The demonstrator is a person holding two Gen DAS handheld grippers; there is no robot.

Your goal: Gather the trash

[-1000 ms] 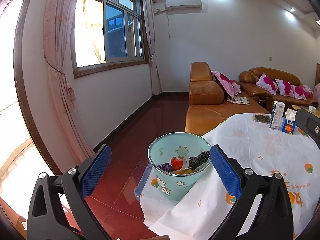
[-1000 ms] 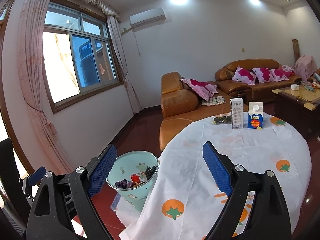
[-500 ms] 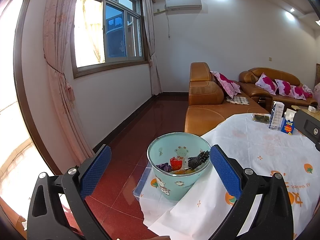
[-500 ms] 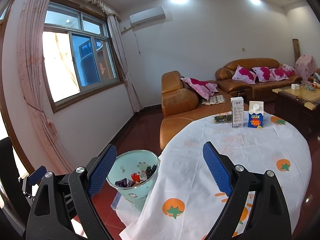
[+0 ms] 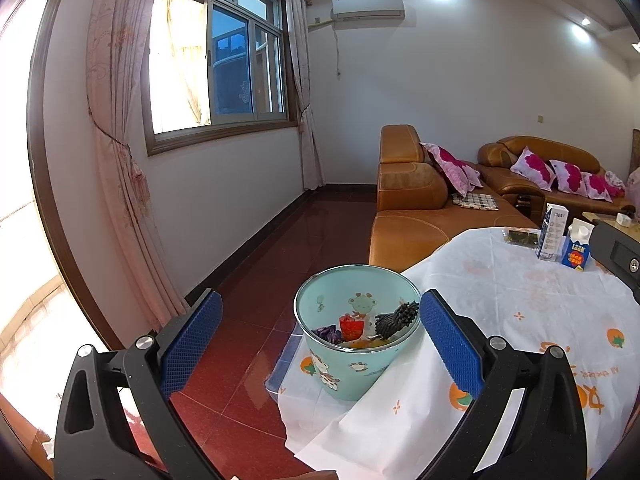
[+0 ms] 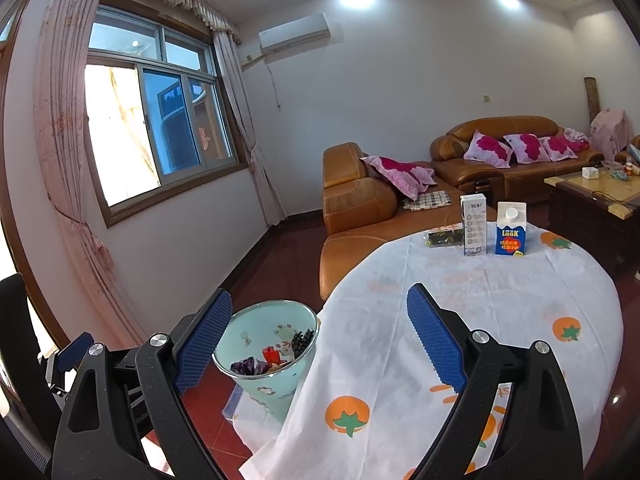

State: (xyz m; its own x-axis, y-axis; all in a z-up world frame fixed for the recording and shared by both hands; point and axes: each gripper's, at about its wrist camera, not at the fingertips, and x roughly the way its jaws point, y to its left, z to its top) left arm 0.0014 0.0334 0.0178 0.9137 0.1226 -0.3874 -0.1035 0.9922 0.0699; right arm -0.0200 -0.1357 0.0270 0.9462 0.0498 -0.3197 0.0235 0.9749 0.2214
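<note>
Two black grippers with blue ribbed pads, left gripper point(image 5: 318, 338) and right gripper point(image 6: 320, 340), stood spread wide, grasping nothing. The pale-green cartoon-printed trash bin point(image 5: 356, 344) sat low centre between the left pads; the blue milk carton point(image 6: 511, 230) stood upper right, well apart.

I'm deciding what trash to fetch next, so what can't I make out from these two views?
- Trash bin, both views: its wall hides the bottom layer of trash; the tablecloth drapes over its base.
- White carton and blue carton: small print is too small; full or empty cannot be told.
- Dark packet: too small to identify.
- Table's near edge: cut off by each hand-held gripper's fingers.
</note>
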